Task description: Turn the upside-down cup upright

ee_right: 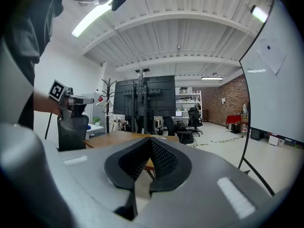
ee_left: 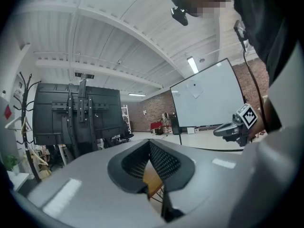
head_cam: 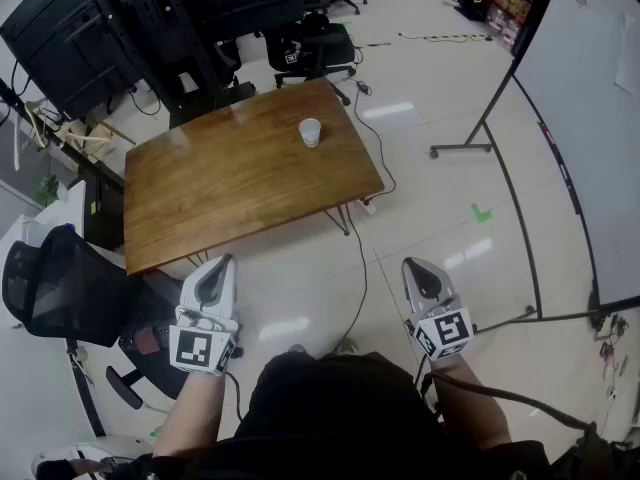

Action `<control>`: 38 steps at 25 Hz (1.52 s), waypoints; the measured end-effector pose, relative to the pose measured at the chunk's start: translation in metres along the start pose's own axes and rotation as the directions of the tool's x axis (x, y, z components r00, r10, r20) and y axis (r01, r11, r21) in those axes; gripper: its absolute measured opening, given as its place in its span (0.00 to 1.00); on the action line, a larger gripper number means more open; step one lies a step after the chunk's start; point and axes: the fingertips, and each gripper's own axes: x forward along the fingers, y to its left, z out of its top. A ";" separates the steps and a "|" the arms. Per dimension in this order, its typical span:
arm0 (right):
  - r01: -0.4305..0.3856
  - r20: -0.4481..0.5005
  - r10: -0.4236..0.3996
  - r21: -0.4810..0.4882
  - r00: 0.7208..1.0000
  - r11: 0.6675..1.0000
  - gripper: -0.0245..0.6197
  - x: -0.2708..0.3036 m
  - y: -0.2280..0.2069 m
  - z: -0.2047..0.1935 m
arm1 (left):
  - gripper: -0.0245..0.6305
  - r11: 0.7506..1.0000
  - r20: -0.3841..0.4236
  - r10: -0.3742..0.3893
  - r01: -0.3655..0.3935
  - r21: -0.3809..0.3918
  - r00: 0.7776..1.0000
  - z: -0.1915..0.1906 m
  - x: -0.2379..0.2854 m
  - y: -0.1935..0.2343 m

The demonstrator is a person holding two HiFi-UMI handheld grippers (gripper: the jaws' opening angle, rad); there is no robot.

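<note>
**Status: Both Grippers Clenched and Empty, Cup on Table**

1. Left gripper: held level in front of the person's body, over the floor, just short of the near edge of the wooden table. In the left gripper view the two jaws meet at their tips. Nothing sits between them.

2. Right gripper: held at about the same height on the person's other side, tilted slightly downward, over the tiled floor to the right of the table. In the right gripper view the jaws are pressed together at the tips, with nothing between them.

3. Cup: a small white cup standing on the table top, toward the table's far right corner and well apart from both grippers. It is too small in the head view to tell which end faces up. Neither gripper touches it.

4. Surroundings: a black office chair stands to the left of the table's near corner. Black monitor stands occupy the area beyond the table. A whiteboard on a wheeled frame stands to the right. A cable runs across the floor from under the table's near right side toward the person.
</note>
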 end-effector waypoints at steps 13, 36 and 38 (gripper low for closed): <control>0.009 -0.054 -0.006 0.053 0.999 0.999 0.04 0.082 -0.047 -0.018 | 0.04 1.000 -0.006 -0.022 0.022 -0.001 1.000 -0.003 0.079 0.025; -0.029 -0.185 0.031 0.015 0.982 0.999 0.04 0.353 -0.113 0.028 | 0.04 0.995 0.050 -0.013 0.018 -0.094 0.999 -0.020 0.295 0.192; -0.079 -0.191 0.080 0.013 0.978 0.997 0.04 0.372 -0.114 0.024 | 0.04 0.996 0.032 0.030 -0.028 -0.081 0.999 -0.022 0.291 0.196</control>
